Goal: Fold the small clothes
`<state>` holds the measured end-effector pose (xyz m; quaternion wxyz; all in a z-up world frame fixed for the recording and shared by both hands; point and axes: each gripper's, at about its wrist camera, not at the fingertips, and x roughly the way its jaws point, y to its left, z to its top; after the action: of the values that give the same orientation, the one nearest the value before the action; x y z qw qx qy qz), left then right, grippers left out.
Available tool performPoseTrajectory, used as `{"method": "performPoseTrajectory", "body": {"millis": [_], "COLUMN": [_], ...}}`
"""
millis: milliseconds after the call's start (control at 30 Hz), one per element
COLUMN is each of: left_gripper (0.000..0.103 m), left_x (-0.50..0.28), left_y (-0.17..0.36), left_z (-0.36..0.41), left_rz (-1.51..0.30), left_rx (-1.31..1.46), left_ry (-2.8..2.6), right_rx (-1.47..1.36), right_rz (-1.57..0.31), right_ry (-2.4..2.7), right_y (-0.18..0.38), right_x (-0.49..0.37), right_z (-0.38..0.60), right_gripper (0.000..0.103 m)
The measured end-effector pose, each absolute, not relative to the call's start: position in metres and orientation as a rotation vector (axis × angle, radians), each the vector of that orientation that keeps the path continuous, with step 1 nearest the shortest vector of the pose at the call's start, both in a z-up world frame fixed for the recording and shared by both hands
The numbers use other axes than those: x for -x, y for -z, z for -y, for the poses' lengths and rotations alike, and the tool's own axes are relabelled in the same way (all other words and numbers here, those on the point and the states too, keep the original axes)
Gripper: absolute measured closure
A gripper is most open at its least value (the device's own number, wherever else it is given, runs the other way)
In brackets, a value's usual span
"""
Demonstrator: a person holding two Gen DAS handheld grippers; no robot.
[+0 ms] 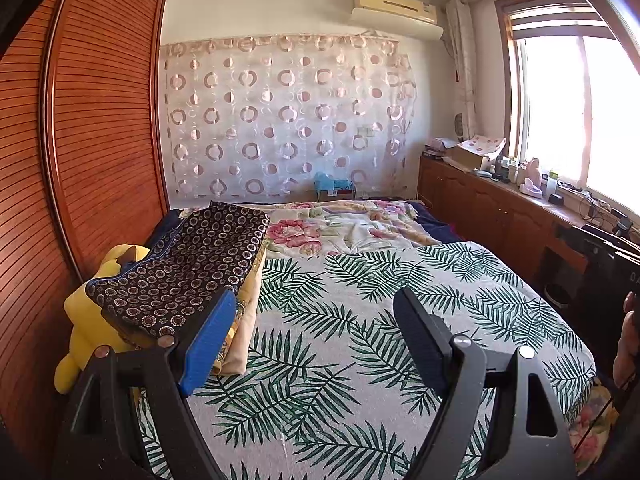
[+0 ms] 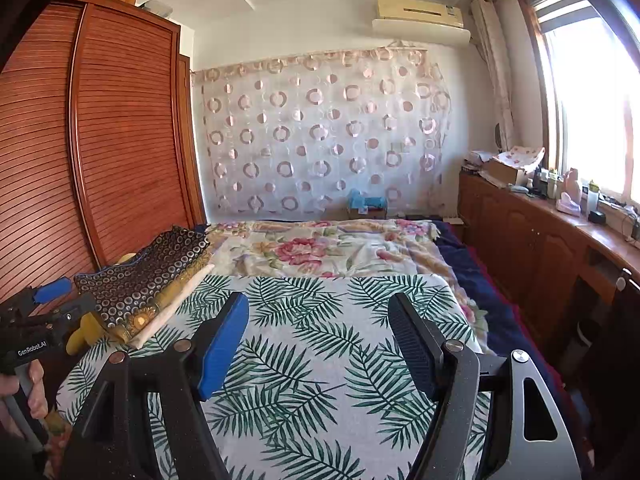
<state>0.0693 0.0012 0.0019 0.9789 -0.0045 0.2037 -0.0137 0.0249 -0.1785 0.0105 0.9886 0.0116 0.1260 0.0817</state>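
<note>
Nearest, the left gripper (image 1: 316,320) hangs over the palm-leaf cloth (image 1: 360,320) with its jaws standing wide apart and nothing between them, one blue pad and one black pad on either side of bare fabric; the right gripper (image 2: 318,320) sits alongside in the same posture, jaws likewise spread and empty, a little above the same leafy cloth; a hand (image 2: 24,396) wraps the handle of the left tool at the lower left edge of the right wrist view. The folded clothes (image 1: 184,264) sit in a stack on the left side of the bed, just beside the left gripper's blue pad; a dark piece with small ring print lies on top, yellow and cream layers show beneath it; a yellow plush toy (image 1: 88,320) is wedged between the stack and the slatted wooden wardrobe (image 1: 100,120). Beyond the leaf cloth lies a floral sheet (image 1: 344,228); a sheer curtain (image 1: 280,116) with circles covers the far wall; a low wooden cabinet (image 1: 480,200) runs under the bright window (image 1: 580,108) on the right.
</note>
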Motion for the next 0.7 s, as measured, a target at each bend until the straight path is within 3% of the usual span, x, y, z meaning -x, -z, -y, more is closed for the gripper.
{"method": "performPoseTrajectory", "body": {"millis": [700], "left_gripper": [0.021], "left_x": [-0.0641], "left_y": [-0.0084], "left_z": [0.0004], "left_rz": [-0.392], "left_rx": [0.019], "left_ry": [0.025], "right_rx": [-0.019], "right_rz": [-0.249], "right_ry": [-0.172], "right_y": [-0.0082], "right_x": [-0.0299], "right_z": [0.1881], "right_gripper": [0.029]}}
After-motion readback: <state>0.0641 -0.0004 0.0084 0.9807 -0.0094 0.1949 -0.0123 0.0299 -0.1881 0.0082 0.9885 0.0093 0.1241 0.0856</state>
